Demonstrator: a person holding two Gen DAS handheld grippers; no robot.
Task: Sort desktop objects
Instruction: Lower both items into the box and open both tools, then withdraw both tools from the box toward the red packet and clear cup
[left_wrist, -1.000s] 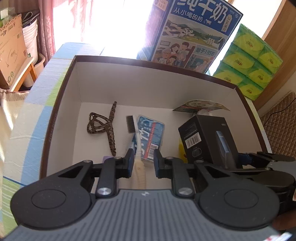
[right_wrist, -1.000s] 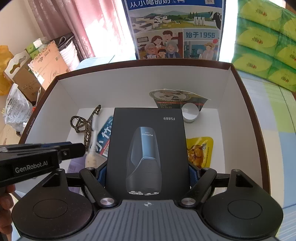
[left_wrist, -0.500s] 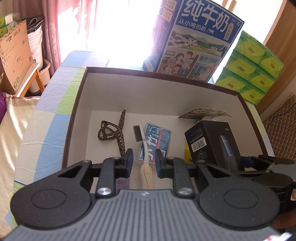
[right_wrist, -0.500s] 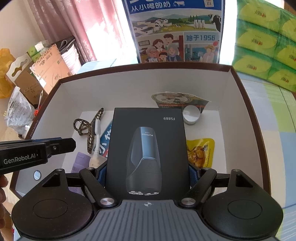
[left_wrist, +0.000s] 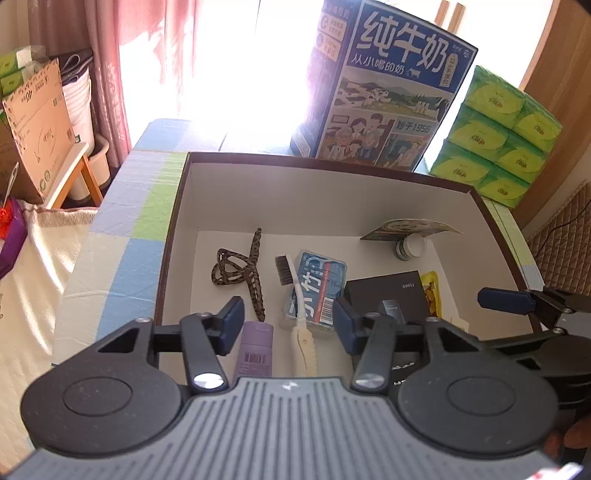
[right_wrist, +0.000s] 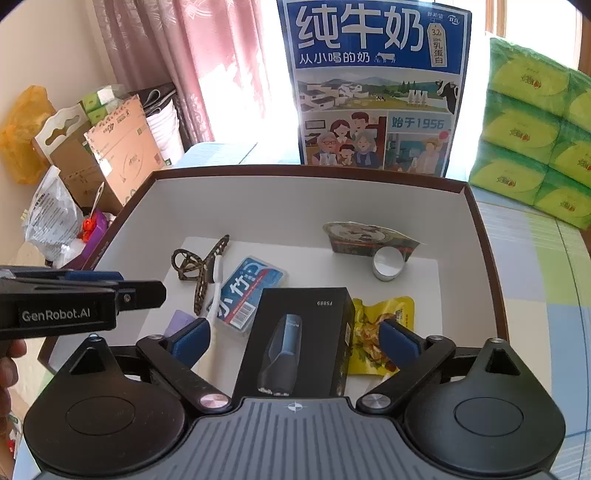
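Black shaver box (right_wrist: 299, 339) lies in the carton (right_wrist: 258, 206), between the released right tool (right_wrist: 295, 338); left tool (left_wrist: 288, 321) at 9 o'clock, also released.

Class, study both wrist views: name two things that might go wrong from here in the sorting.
1. The right gripper has its jaws spread around the black shaver box; pulling back carelessly may nudge it onto the yellow snack packet.
2. The left gripper, open above the toothbrush, might snag the purple tube.

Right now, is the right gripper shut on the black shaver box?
No: the right gripper is open, its blue pads standing clear of both sides of the black shaver box lying in the storage box.
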